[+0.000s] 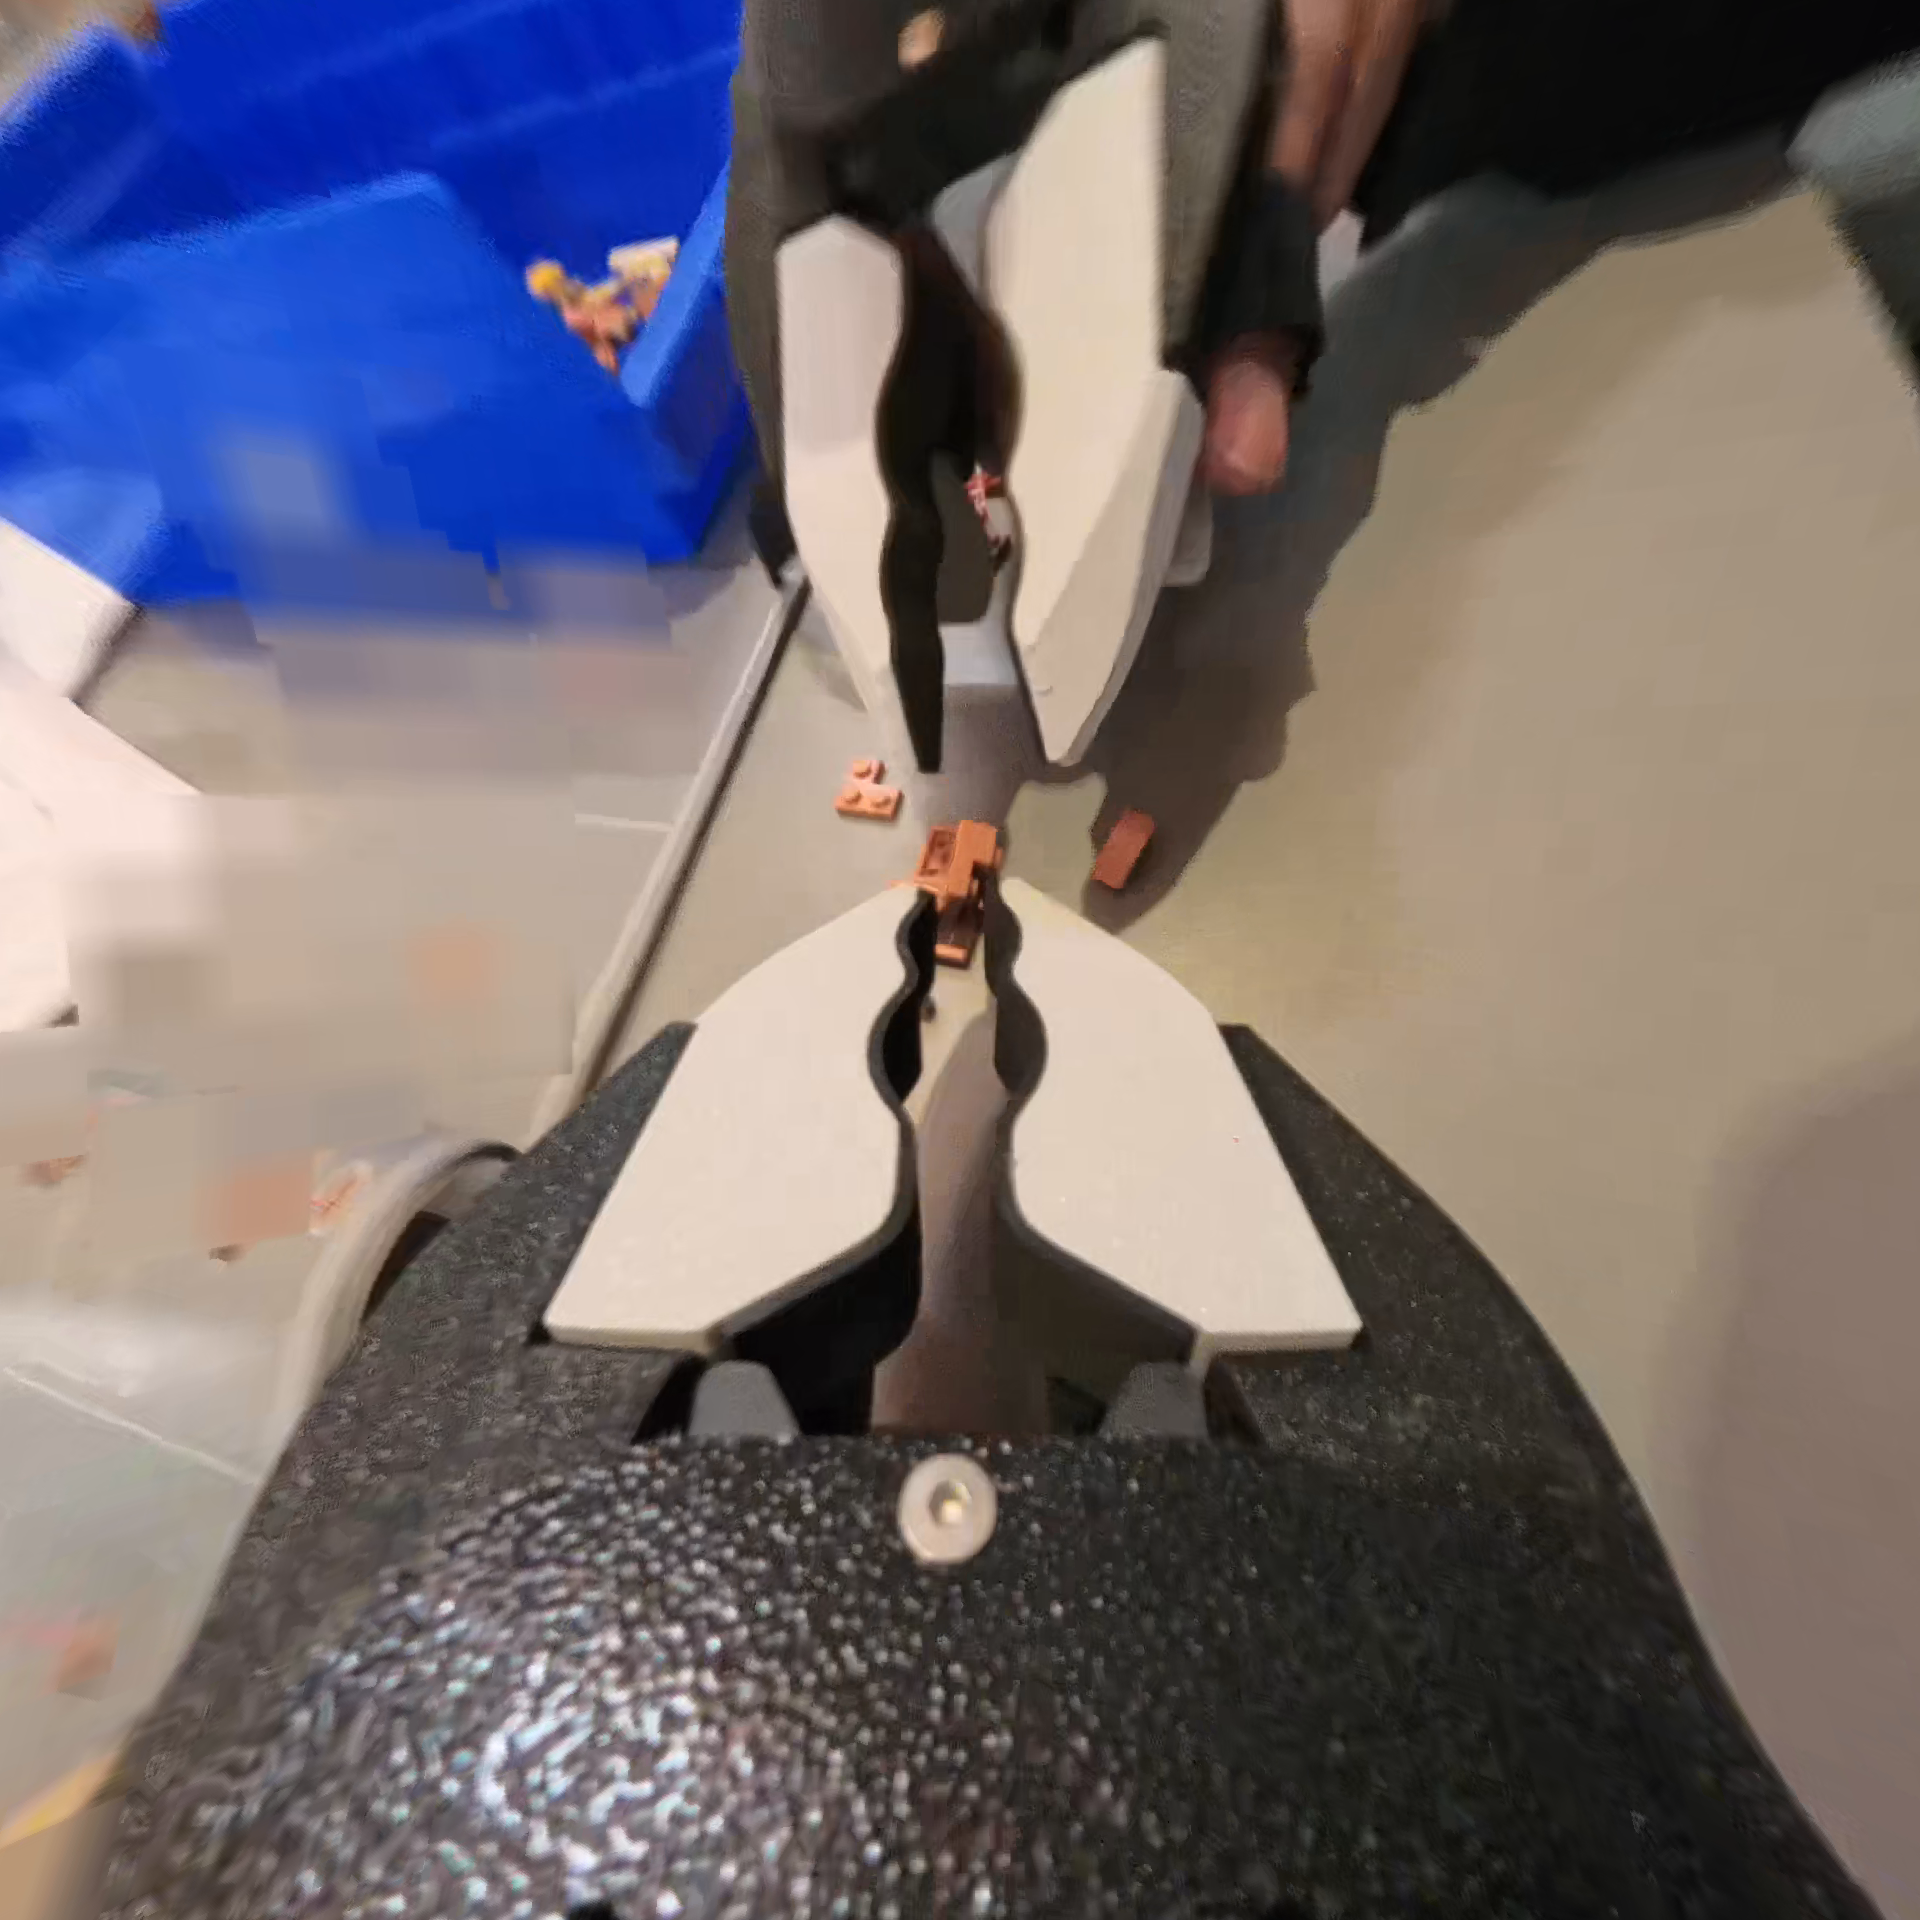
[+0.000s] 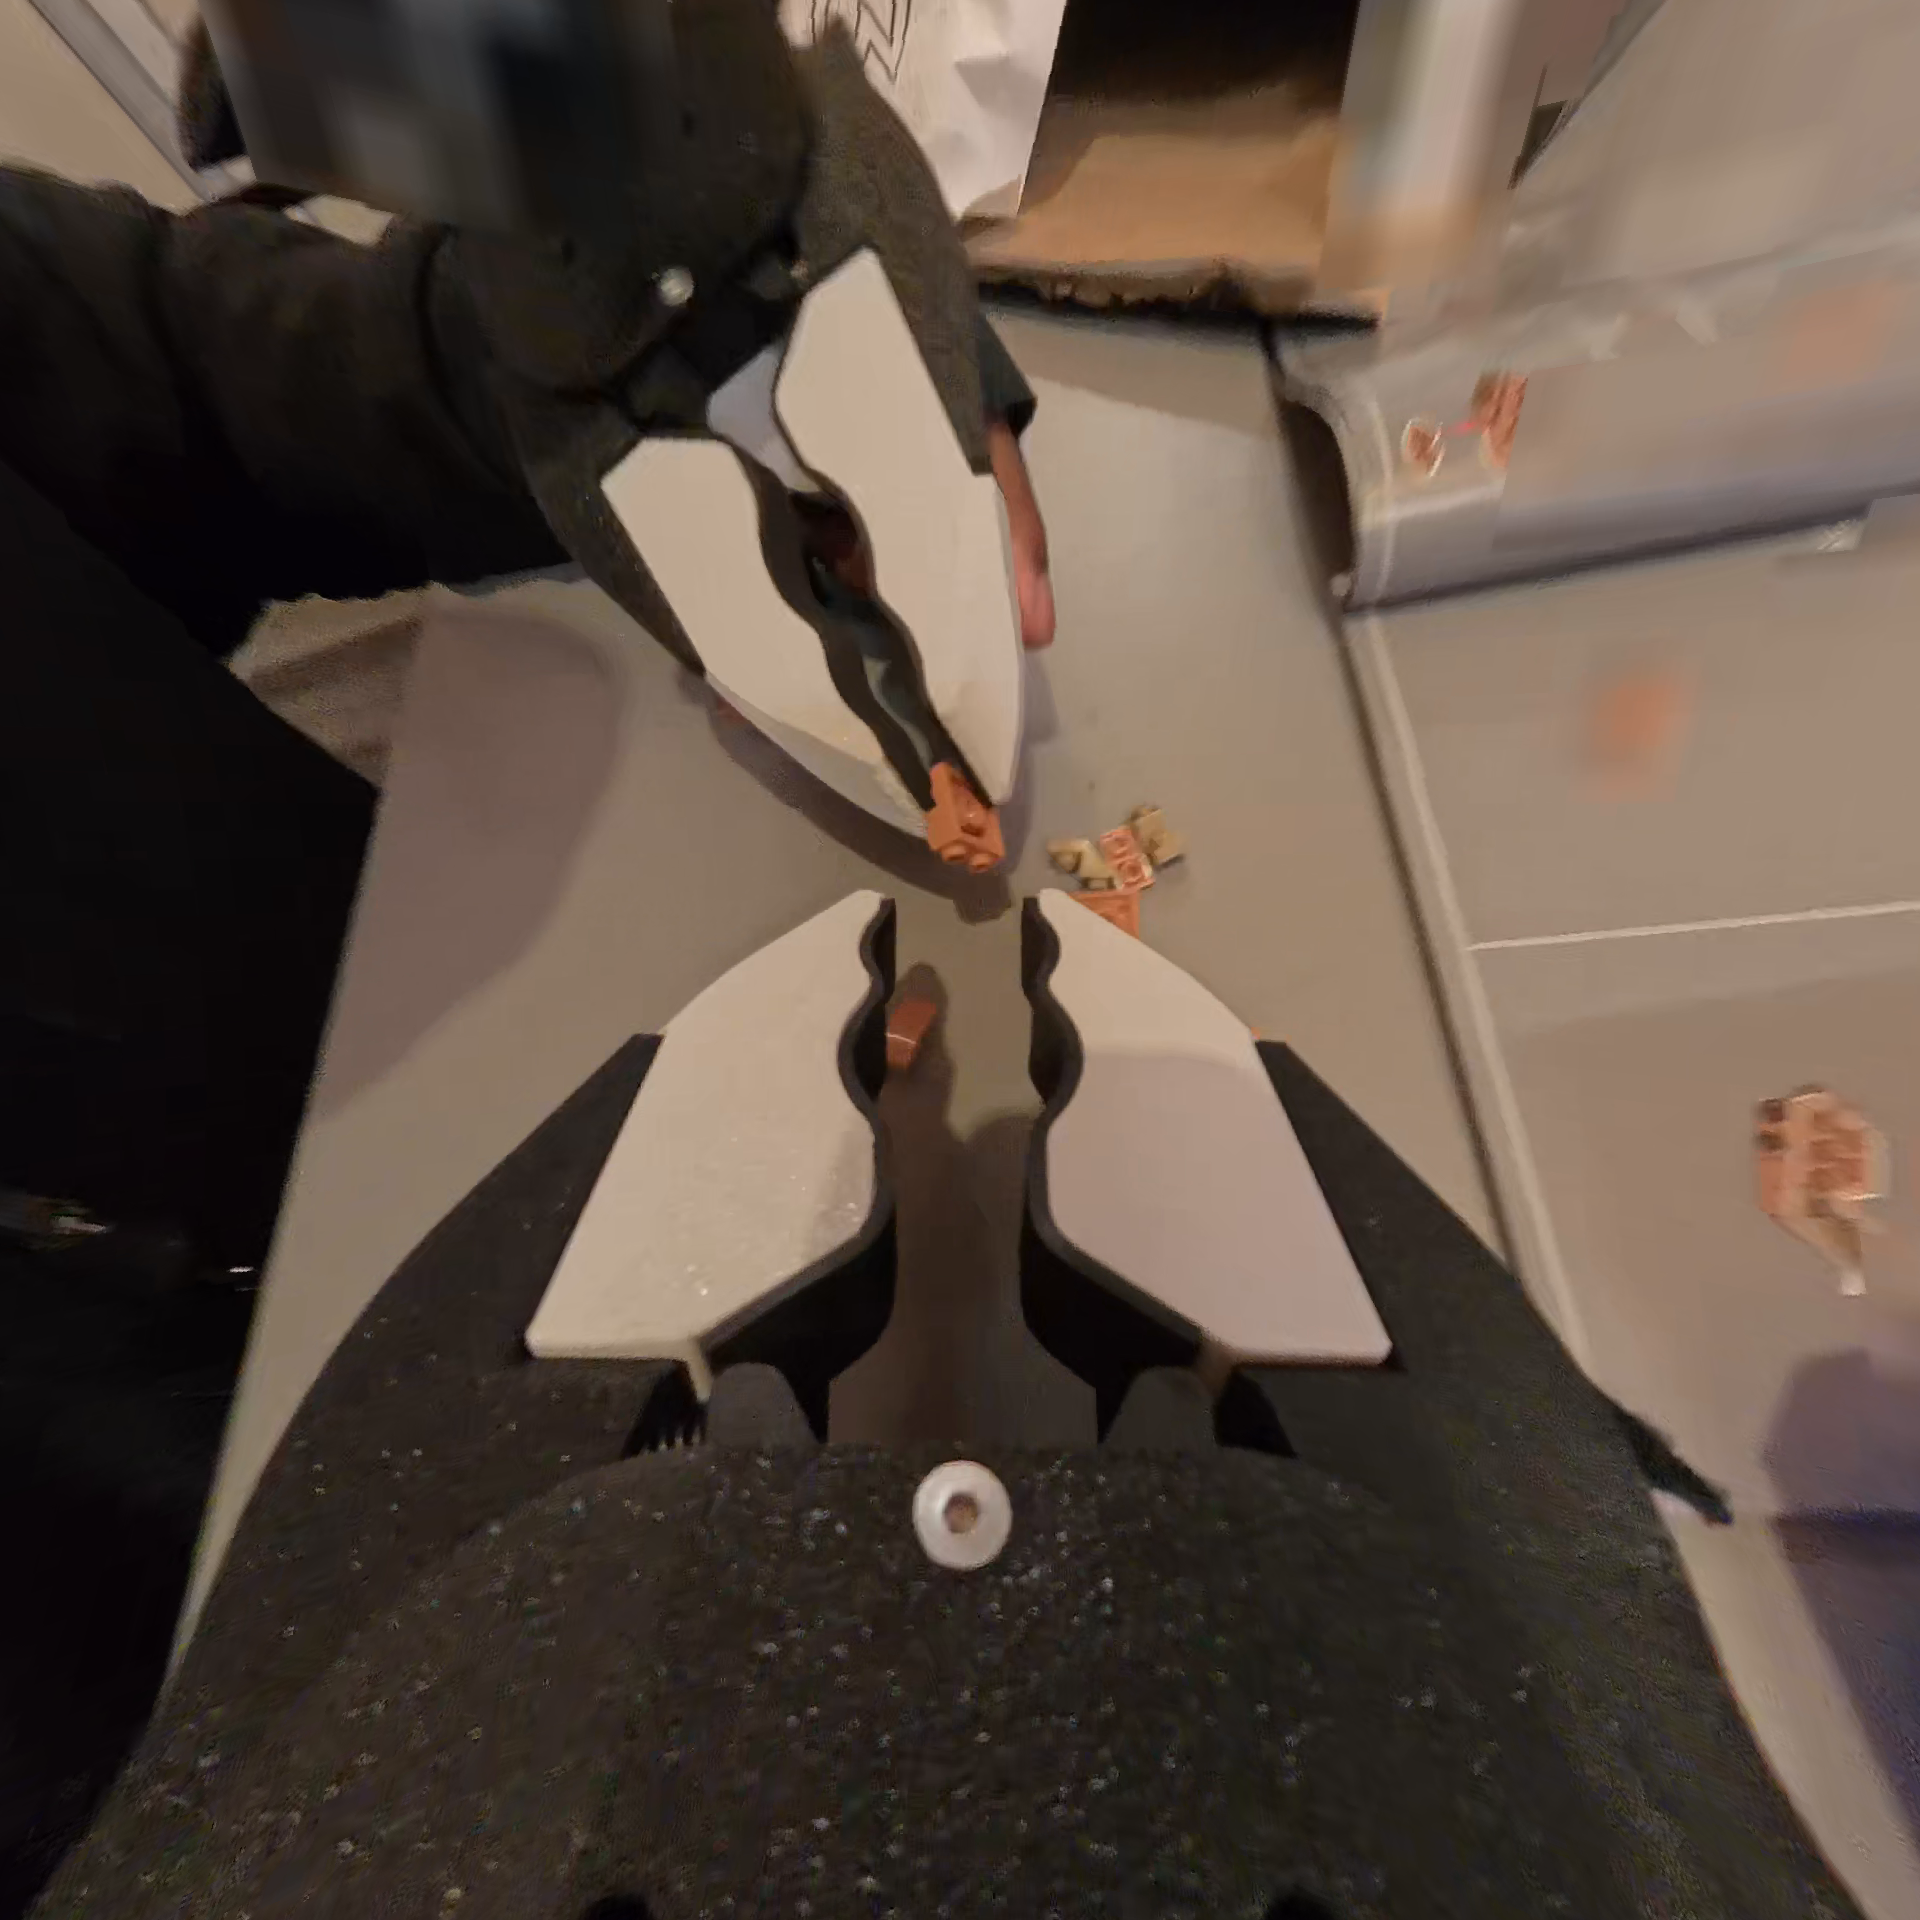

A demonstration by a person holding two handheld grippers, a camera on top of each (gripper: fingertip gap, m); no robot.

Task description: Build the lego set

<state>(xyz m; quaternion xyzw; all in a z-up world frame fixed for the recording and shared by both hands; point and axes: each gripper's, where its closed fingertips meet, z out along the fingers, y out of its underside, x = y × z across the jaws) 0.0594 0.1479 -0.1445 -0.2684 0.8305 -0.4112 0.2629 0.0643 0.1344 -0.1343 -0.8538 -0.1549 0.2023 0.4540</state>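
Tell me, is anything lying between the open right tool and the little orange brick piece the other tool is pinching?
Nothing visible. Only bare grey table separates the right tool from the orange brick piece pinched by the left tool.

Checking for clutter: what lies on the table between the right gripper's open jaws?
In the right wrist view, one small brown brick lies on the grey table there, untouched.
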